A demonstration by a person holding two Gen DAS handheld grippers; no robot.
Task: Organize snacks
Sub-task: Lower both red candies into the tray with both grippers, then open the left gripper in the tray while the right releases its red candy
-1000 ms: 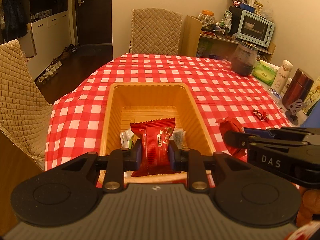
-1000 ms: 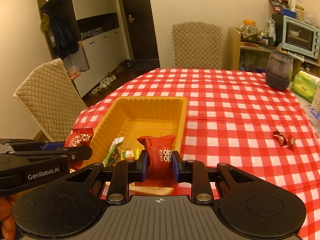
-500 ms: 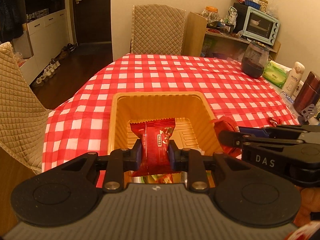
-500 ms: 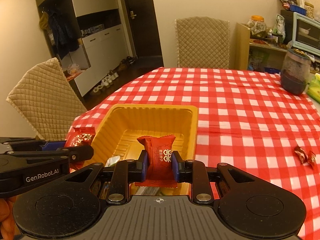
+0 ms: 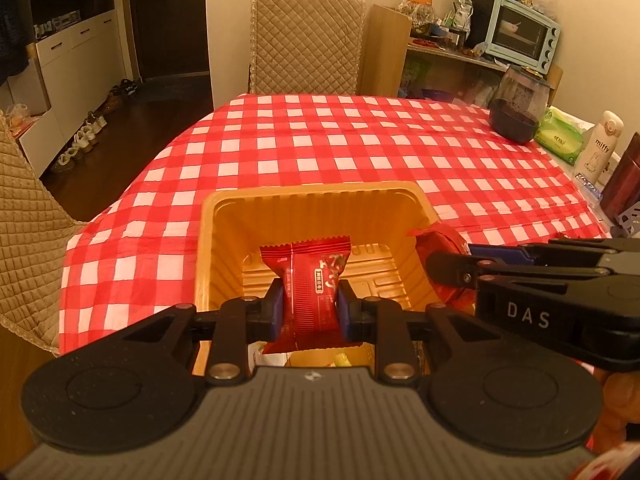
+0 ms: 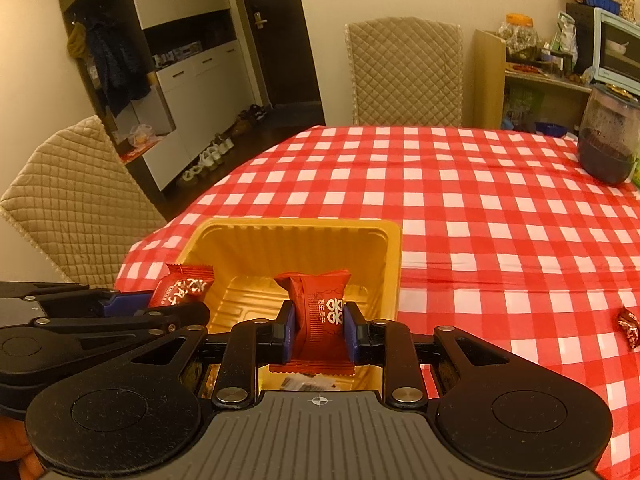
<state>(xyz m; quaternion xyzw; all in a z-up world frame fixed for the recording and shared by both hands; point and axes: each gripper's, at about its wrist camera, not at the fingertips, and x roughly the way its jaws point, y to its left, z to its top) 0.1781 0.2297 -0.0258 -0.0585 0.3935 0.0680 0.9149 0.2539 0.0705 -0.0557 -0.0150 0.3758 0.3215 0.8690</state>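
In the left wrist view, the left gripper [image 5: 310, 308] is clamped on a red snack packet [image 5: 309, 292], its blue pads pressing the packet's two sides so that it stands upright between them. Straight ahead of and below the claw lies the yellow tray [image 5: 320, 208], on the red-and-white checked tablecloth [image 5: 320, 140]. Only this view shows a little of the tray's near end under the claw, where pale and yellow wrappers peek out, too hidden to name. To the right of the claw, the right gripper [image 5: 448, 270] comes in side-on, marked "DAS", with a second red packet [image 5: 440, 240] pinched at its tip over the tray's right rim. Far to the right of it stand a white bottle [image 5: 598, 148] and a dark jar [image 5: 518, 110], the bottle seen only here.

In the right wrist view, the left gripper [image 6: 172, 308] appears at the far left of the claw, side-on, and its packet's white-printed face [image 6: 182, 290] shows over the tray's left rim [image 6: 192, 244]. In the middle, the right gripper [image 6: 320, 330] holds its own red packet [image 6: 320, 312] tight between the blue pads, upright above the tray's near half. Well to the right of the claw, a small wrapped candy [image 6: 628, 326] lies loose on the cloth, a thing the other camera does not catch.
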